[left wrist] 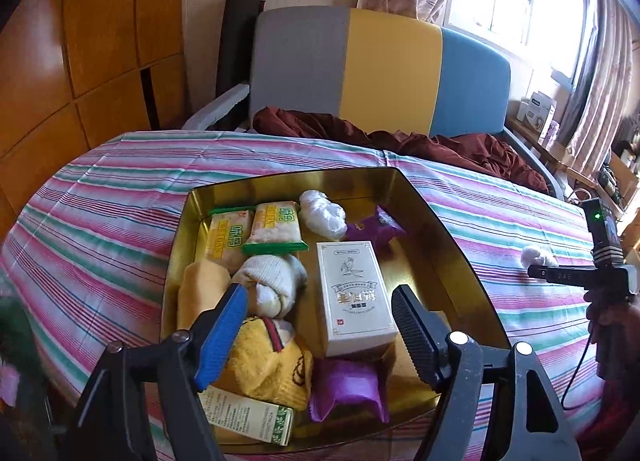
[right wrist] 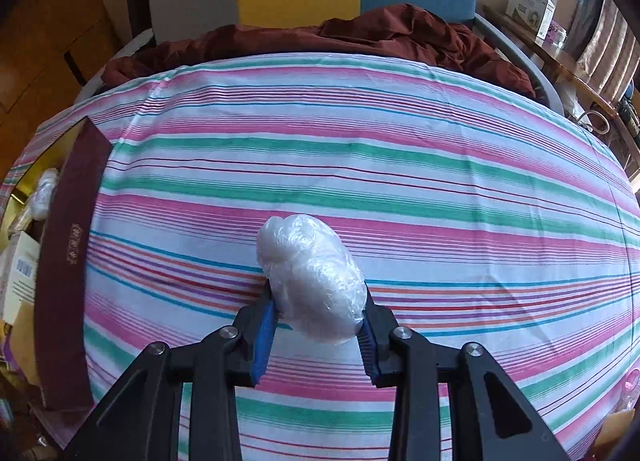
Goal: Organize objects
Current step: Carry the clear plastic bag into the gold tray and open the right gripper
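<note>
free: striped cloth right of tin | blocked: tin (crowded)

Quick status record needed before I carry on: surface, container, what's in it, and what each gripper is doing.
surface: striped pink, green and white cloth
container: open gold-lined rectangular tin, resting on the cloth
contents: two green-and-yellow snack packets, white wrapped plastic ball, upright cream carton, grey-white rolled socks, yellow towel, two purple packets
left gripper: open, empty, over the tin
right gripper: shut on second white plastic-wrapped ball, above the cloth, outside the tin
</note>
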`<state>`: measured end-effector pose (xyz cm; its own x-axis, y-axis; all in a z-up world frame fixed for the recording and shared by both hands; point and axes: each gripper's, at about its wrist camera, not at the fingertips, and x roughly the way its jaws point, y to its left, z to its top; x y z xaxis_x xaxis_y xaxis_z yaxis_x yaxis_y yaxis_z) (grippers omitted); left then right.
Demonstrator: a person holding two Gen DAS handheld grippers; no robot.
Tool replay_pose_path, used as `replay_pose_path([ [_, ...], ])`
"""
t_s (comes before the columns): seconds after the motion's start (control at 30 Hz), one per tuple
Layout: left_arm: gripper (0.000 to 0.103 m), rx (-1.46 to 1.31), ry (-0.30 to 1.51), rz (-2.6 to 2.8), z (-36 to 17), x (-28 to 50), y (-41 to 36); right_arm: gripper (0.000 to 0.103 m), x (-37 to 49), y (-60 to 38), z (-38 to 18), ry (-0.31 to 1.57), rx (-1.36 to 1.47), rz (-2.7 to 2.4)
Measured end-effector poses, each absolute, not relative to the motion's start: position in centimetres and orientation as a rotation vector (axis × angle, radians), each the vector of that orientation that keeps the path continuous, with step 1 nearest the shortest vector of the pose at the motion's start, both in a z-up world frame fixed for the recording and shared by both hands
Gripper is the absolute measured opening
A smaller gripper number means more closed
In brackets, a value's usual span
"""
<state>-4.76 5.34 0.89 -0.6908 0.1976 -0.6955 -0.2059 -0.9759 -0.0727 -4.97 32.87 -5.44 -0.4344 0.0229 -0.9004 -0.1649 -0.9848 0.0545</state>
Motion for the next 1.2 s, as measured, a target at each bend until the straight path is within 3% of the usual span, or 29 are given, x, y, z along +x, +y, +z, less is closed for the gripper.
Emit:
replay_pose_path([
  [0.27, 0.077, -1.126, -0.039, 2.726, 0.5, -4.1, 3.3, 0.036, -4.3, 25.3, -1.0, 0.304, -1.550, 2.790],
  [0.5, 0.077, -1.122, -0.124, 2.740, 0.3, -3.4, 0.7, 0.036, -4.8, 17.3, 1.4, 0.249, -1.520, 2.951],
  [0.9, 0.078, -1.159, -0.194, 2.774, -0.7, -3.1, -2.7, 0.038, -7.4, 10.7, -1.2, 0.062, -1.599, 2.910],
  [1.1, 0.082, -1.176, -0.192, 2.779, -1.1, -3.3, -2.9, 0.050, -7.6, 9.7, -2.5, 0.023, -1.639, 2.886],
  [1.2, 0.084, -1.177, -0.194, 2.787, -1.1, -3.3, -2.9, 0.050, -7.2, 9.7, -2.6, 0.028, -1.629, 2.888],
])
